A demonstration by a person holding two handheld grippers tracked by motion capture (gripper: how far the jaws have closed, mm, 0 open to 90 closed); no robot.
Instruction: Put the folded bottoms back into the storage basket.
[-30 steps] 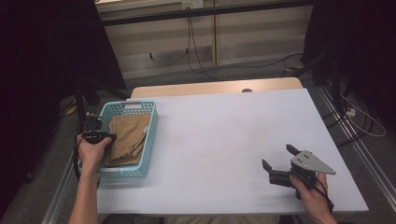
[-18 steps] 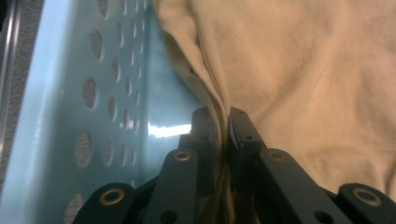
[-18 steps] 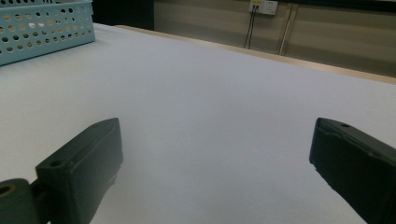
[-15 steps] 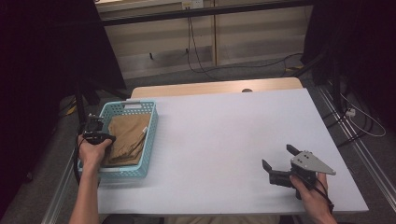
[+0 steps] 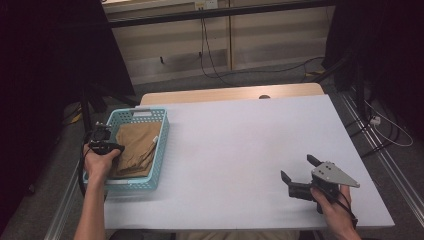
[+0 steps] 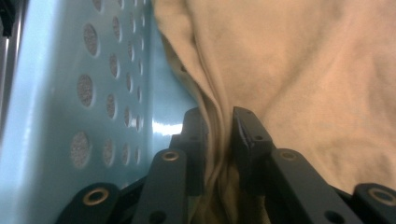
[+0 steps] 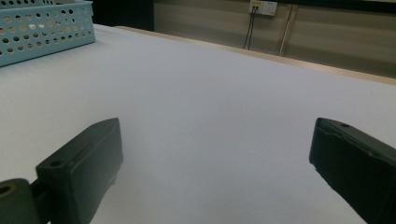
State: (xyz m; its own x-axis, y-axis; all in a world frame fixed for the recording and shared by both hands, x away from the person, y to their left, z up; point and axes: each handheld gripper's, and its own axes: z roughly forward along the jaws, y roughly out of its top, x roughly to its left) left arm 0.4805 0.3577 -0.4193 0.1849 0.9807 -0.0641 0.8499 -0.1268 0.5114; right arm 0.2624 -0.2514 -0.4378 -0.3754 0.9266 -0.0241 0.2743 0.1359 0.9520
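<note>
A tan folded cloth lies in a light blue perforated basket at the table's left edge. My left gripper reaches into the basket at the cloth's left side. In the left gripper view its jaws stand a little apart around a raised fold of the cloth, next to the basket wall. They have just been opening, and the fold sits loose between them. My right gripper rests low over the white table near the front right, jaws wide open with nothing between them.
The white table stretches bare between basket and right gripper. In the right gripper view the basket's corner shows far off. A wooden strip edges the far side; cables run along the floor beyond.
</note>
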